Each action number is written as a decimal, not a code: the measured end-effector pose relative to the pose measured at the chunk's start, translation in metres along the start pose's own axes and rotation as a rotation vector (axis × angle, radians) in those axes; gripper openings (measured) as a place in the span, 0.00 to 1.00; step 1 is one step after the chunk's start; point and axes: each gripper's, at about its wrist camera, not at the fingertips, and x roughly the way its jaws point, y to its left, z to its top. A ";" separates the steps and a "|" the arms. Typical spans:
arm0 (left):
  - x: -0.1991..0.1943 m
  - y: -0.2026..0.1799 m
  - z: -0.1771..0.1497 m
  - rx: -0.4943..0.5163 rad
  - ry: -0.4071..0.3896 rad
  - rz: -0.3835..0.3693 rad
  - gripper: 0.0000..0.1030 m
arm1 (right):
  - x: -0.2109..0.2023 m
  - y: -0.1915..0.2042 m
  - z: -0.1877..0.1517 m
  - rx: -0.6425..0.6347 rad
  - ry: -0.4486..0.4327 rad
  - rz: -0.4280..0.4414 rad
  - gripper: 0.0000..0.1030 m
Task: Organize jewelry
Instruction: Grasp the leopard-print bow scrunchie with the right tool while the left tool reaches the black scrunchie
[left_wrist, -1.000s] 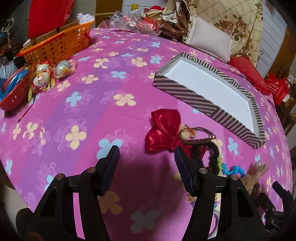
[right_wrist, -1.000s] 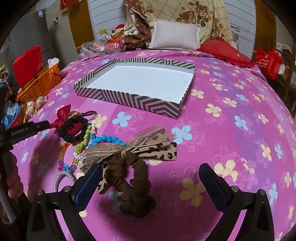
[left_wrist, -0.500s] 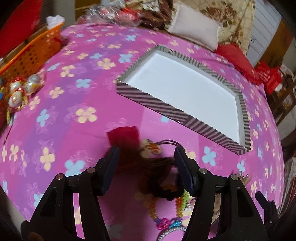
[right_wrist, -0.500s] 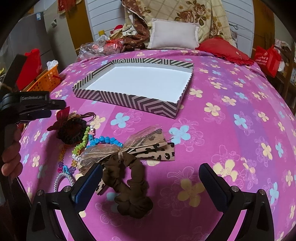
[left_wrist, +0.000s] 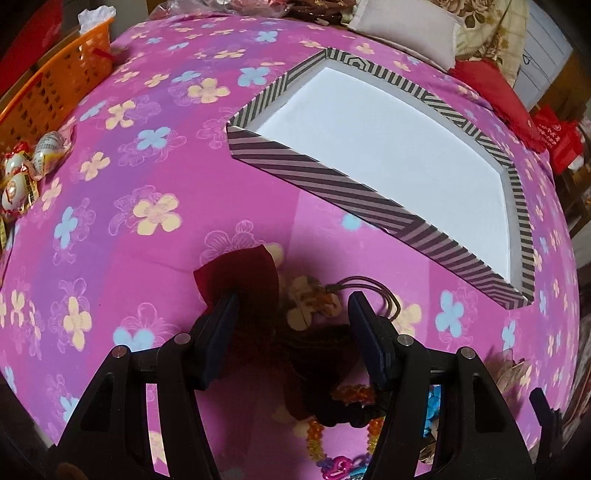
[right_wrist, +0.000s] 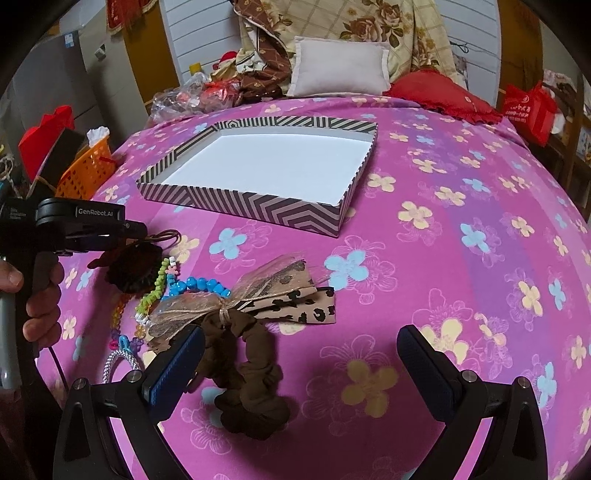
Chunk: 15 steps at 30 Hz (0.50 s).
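Note:
A striped box (left_wrist: 325, 173) with a white floor lies open on the pink flowered bedspread; it also shows in the right wrist view (right_wrist: 280, 210). My left gripper (left_wrist: 291, 317) is open, low over a dark red bow scrunchie (left_wrist: 240, 277) and a brown hair tie with a charm (left_wrist: 314, 299); its jaws straddle them. It shows from the side in the right wrist view (right_wrist: 136, 230). My right gripper (right_wrist: 301, 354) is open and empty above a brown scrunchie (right_wrist: 247, 373) with a leopard bow (right_wrist: 295, 302). Bead bracelets (right_wrist: 199, 286) lie between.
An orange basket (left_wrist: 51, 88) and wrapped eggs (left_wrist: 18, 177) sit at the left edge of the bed. Pillows (right_wrist: 340, 66) and a red cushion (right_wrist: 443, 92) lie behind the box. A red bag (right_wrist: 528, 110) stands off the bed to the right.
My left gripper has moved forward and down over the red bow scrunchie and hair tie, so they now lie between its jaws. The right gripper has barely moved.

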 end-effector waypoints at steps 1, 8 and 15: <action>0.000 0.000 0.001 0.003 0.005 -0.009 0.59 | 0.001 0.000 0.000 0.005 0.002 0.004 1.00; -0.005 -0.013 0.004 0.038 0.007 -0.044 0.59 | 0.004 0.000 0.002 0.012 0.012 0.010 1.00; 0.004 -0.016 0.006 0.050 0.033 0.006 0.59 | 0.006 -0.001 0.002 0.013 0.019 0.013 1.00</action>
